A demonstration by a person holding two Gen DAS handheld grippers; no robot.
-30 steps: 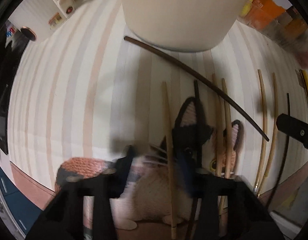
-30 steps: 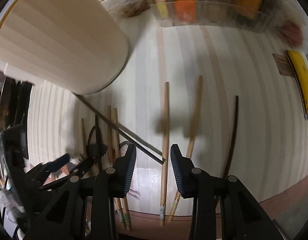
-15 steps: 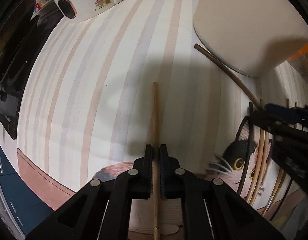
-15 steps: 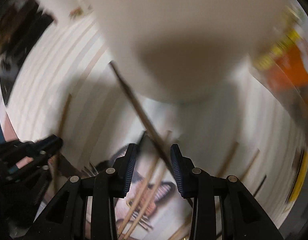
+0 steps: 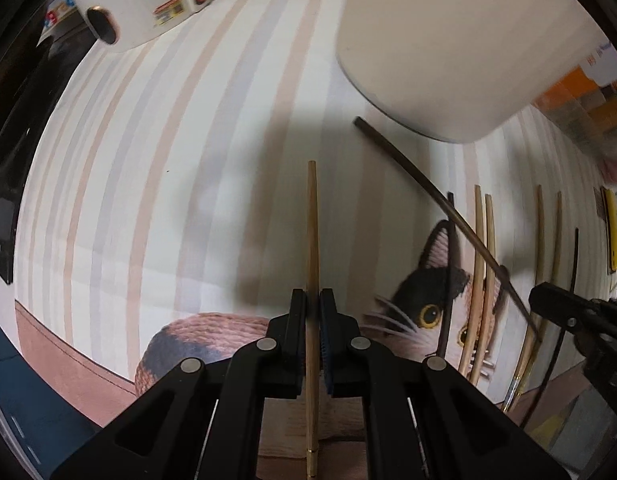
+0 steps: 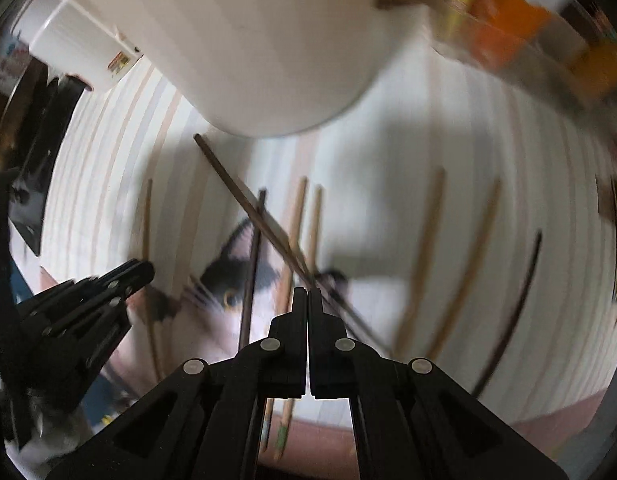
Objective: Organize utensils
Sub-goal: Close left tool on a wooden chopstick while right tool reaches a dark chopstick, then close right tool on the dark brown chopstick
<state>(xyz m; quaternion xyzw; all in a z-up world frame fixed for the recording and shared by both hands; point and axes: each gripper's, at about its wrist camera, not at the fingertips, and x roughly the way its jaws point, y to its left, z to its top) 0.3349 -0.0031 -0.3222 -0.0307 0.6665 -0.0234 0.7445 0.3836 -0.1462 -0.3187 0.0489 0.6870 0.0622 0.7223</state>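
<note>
Left claw (image 5: 313, 312) pinches a pale chopstick (image 5: 312, 240) at frame centre, likely bound for the white holder (image 5: 460, 40); right claw (image 6: 308, 304) sits closed, seemingly gripping the dark chopstick (image 6: 244, 196).

text: none legible | sticker on white appliance (image 5: 167, 13): too blurred

A second ago the left gripper (image 5: 313, 304) stood open over the cat mat (image 5: 436, 304) with nothing between its fingers; now it is clamped on a light chopstick (image 5: 312, 240), which runs from 6 o'clock up toward 12 in its view. The right gripper (image 6: 308, 300) was open above the light sticks a second ago and gaped half a second ago; now its fingers are pressed together, and the dark chopstick (image 6: 248, 208) slants away from them toward 11 o'clock. The white holder (image 5: 460, 40) has shifted to 1 o'clock in the left view.
</note>
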